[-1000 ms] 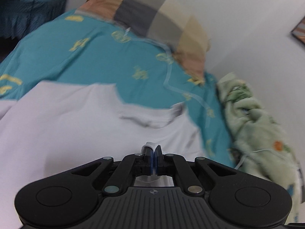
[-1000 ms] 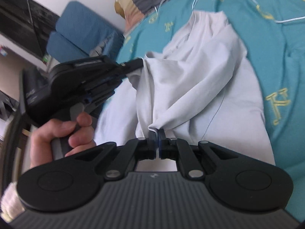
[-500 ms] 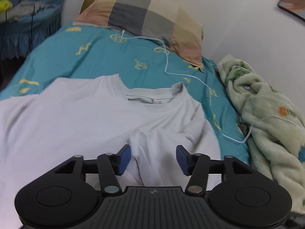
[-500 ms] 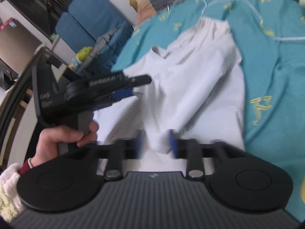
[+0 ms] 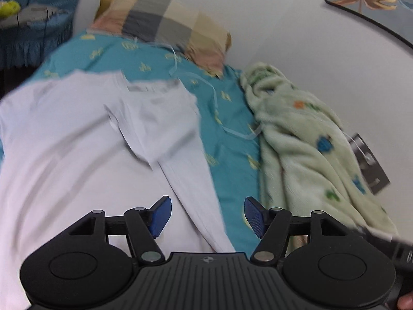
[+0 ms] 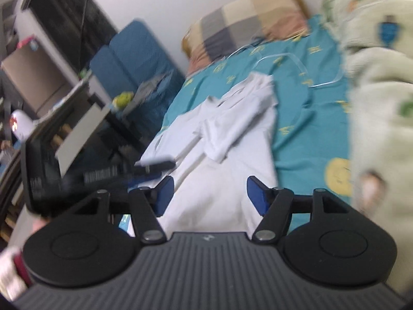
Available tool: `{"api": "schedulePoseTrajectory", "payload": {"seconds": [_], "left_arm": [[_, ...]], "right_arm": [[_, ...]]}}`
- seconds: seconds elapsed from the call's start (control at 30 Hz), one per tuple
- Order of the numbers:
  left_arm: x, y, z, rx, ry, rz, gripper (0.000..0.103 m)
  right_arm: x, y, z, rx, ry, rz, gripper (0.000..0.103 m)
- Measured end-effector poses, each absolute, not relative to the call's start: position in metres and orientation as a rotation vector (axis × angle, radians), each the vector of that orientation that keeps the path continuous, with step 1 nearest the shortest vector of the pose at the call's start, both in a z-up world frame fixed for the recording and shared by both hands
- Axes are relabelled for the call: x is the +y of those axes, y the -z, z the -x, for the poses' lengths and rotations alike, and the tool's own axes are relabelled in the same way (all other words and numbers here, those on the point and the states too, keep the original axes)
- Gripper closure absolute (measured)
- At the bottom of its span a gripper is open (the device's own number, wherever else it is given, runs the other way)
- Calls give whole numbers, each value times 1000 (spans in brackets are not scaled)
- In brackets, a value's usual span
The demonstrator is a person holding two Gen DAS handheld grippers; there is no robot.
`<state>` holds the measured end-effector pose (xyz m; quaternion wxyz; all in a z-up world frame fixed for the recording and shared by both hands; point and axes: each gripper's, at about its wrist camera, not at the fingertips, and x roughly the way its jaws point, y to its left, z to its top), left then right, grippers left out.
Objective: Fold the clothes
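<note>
A white T-shirt (image 5: 77,142) lies flat on the teal bed sheet (image 5: 232,134), collar toward the pillow. Its right sleeve (image 5: 155,129) is folded inward over the chest. The shirt also shows in the right wrist view (image 6: 227,155). My left gripper (image 5: 206,215) is open and empty, just above the shirt's right edge. My right gripper (image 6: 209,196) is open and empty above the shirt's lower part. The left gripper also shows in the right wrist view (image 6: 144,170), at the left beside the shirt.
A checked pillow (image 5: 165,23) lies at the head of the bed. A pale green fleece blanket (image 5: 309,142) is bunched along the wall on the right. A white cable (image 5: 214,95) runs over the sheet. A blue chair (image 6: 134,62) and shelves stand beside the bed.
Both grippers were shut on the shirt's cloth a second ago. They opened, let it drop onto the shirt, and pulled back. The sleeve now lies folded inward.
</note>
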<state>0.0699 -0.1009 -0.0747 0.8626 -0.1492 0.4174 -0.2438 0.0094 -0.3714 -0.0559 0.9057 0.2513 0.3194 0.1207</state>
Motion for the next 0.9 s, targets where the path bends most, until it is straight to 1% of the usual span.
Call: {"api": "schedulePoseTrajectory", "payload": {"seconds": [0.13, 0.2, 0.3, 0.37, 0.4, 0.43, 0.47, 0.5, 0.63, 0.8, 0.9], "left_arm": [[-150, 98, -25, 948, 565, 268, 40], [-174, 113, -9, 995, 580, 254, 41], [-205, 133, -3, 1045, 589, 229, 46], [-220, 144, -8, 1065, 587, 206, 53], [-226, 149, -10, 1077, 582, 194, 63], [-230, 154, -10, 1091, 578, 187, 81], [-230, 159, -12, 1114, 580, 200, 93], [-230, 164, -14, 1141, 585, 221, 100], [-204, 162, -21, 1175, 607, 314, 101], [-144, 138, -28, 1190, 679, 434, 101], [-105, 130, -37, 1190, 657, 430, 101]], "right_arm": [[-397, 53, 30, 586, -171, -569, 37], [-408, 57, 37, 571, -135, -587, 37], [-420, 69, 30, 595, -87, -590, 37], [-425, 79, 25, 619, -71, -596, 37], [-428, 83, 22, 628, -66, -601, 37], [-430, 88, 20, 639, -65, -608, 37], [-431, 92, 19, 650, -64, -616, 37], [-433, 96, 17, 662, -64, -623, 37], [-435, 103, 15, 676, -78, -646, 37], [-430, 102, 16, 685, -98, -632, 37], [-421, 102, 12, 709, -115, -603, 37]]}}
